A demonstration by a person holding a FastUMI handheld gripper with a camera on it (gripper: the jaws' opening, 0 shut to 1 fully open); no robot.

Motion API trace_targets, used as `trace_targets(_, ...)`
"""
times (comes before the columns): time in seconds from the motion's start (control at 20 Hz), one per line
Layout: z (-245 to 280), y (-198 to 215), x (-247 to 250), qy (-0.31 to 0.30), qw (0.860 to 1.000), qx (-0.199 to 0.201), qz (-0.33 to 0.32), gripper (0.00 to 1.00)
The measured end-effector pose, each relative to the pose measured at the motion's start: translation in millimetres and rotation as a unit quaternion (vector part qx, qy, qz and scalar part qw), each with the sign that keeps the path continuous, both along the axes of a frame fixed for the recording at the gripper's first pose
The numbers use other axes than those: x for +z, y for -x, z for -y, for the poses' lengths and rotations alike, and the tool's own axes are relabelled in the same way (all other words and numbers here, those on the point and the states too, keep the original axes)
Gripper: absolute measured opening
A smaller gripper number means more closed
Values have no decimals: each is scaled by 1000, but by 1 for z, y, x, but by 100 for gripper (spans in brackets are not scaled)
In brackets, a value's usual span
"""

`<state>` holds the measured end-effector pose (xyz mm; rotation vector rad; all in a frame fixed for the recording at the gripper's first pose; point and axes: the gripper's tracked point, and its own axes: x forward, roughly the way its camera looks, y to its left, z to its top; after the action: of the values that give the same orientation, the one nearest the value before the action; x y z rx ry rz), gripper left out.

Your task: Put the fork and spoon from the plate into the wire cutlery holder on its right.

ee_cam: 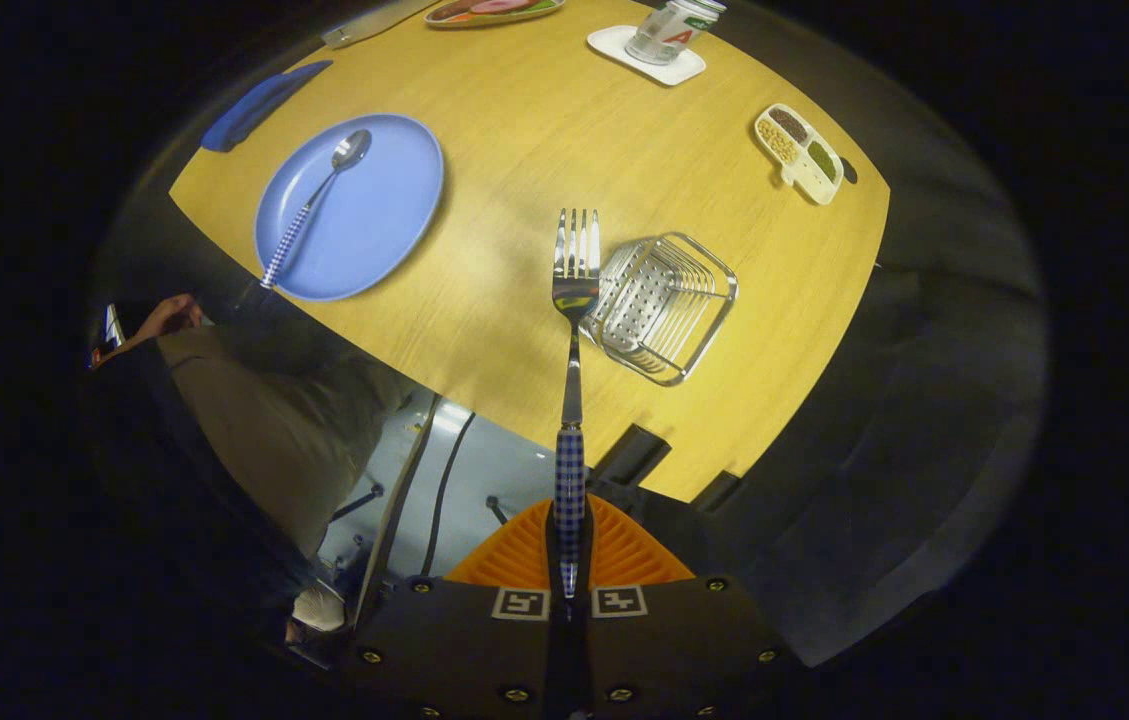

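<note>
The claw [570, 545] has its two orange ribbed fingers [524, 555] pressed together on the blue-and-white checked handle of the fork [572, 330], gripping it from both sides. The fork runs straight out ahead of the fingers, tines pointing away, raised above the table. Its head sits just over the near left edge of the wire cutlery holder [669, 305], which stands on the tabletop just ahead of the claw and a touch to the right; whether tines and wire touch I cannot tell.

Well off to the left and farther out lies the blue plate [394, 200], and on it the spoon [312, 205], bowl pointing away, its checked handle reaching over the plate's near rim.

The table [514, 130] is pale yellow wood. Beyond the plate, at the left edge, lies a folded blue cloth [259, 105]. Far ahead stands a jar [674, 30] on a white coaster [614, 45], and off to the right beyond the holder a small divided dish [799, 152] holds grains or seeds.

Down to the left of the claw a person's leg in tan trousers [274, 410] and a hand [169, 315] show, with grey floor and cables below the table's edge.
</note>
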<state>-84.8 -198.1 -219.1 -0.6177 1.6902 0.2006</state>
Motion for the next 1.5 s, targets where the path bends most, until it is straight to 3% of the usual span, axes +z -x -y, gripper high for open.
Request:
trace_targets(0.55, 55, -22, -5, 58, 995, 3, -79, 1)
trace_targets(1.05, 54, -58, -42, 99, 983, 25, -151, 1)
trace_targets(1.25, 45, -62, -53, 89, 981, 11, -172, 2)
trace_targets(1.3, 44, -63, -52, 89, 980, 2, -176, 8)
trace_targets(1.5, 45, -70, -53, 88, 981, -26, -173, 12)
